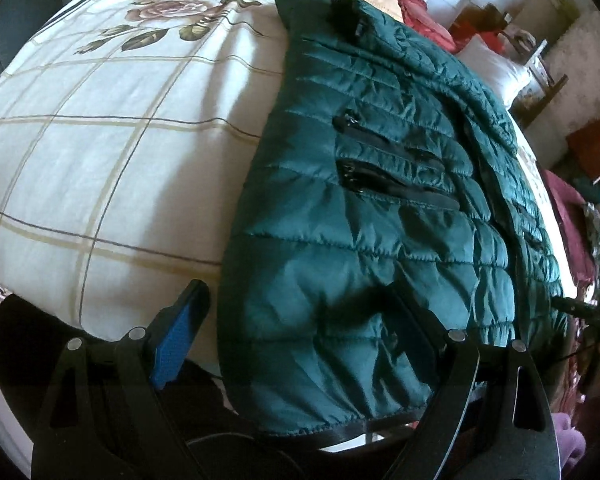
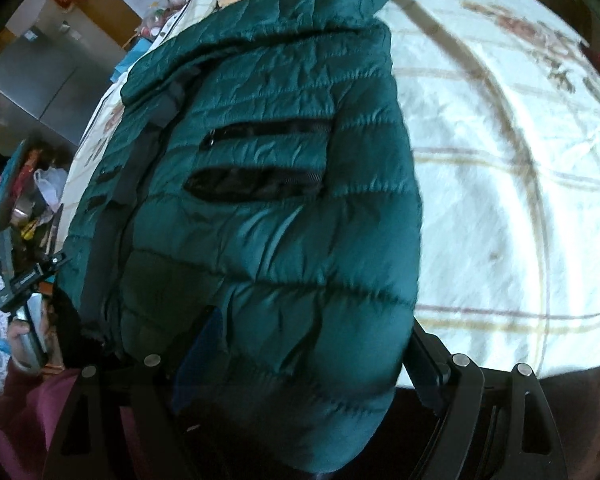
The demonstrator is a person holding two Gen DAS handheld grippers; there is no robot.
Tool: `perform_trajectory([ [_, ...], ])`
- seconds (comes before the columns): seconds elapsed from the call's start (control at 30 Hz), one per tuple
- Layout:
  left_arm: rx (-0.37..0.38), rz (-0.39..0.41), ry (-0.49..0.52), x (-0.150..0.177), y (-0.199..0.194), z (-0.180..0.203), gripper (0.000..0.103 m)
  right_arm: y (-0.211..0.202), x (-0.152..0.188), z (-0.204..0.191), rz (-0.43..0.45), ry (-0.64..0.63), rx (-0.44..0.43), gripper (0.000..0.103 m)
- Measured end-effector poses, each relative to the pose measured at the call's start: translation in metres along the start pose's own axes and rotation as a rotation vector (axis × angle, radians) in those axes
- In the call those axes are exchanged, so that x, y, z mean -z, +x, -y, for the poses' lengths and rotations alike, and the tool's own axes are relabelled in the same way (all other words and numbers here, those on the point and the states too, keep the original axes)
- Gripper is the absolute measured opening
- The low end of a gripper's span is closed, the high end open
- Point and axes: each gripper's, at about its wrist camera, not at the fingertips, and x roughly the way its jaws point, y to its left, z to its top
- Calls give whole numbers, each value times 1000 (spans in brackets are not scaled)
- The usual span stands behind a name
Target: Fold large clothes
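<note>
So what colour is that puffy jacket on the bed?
Dark teal green, with black zip pockets: the jacket shows best in the left wrist view, lying on the bed.

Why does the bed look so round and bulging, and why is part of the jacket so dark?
Left wrist view: the fisheye lens bows the bedspread into a dome with black corners; the jacket is sharp, shaded near the left tongs. Right wrist view: same bulge, the bedspread glaring and slightly blurred, the jacket's near end in deep shadow between the right tongs.

Bedspread beside jacket lies open; clutter beyond.
</note>
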Motion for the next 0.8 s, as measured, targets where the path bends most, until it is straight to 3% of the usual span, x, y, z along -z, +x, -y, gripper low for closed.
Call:
perform_trajectory([
  [0.2,-9,-4,8,0,2,3,89,-8,4,-2,33,-4,-68,83],
  [0.8,-36,-5,33,2,4,11,89,-1,4,-4,33,-20,-83,84],
])
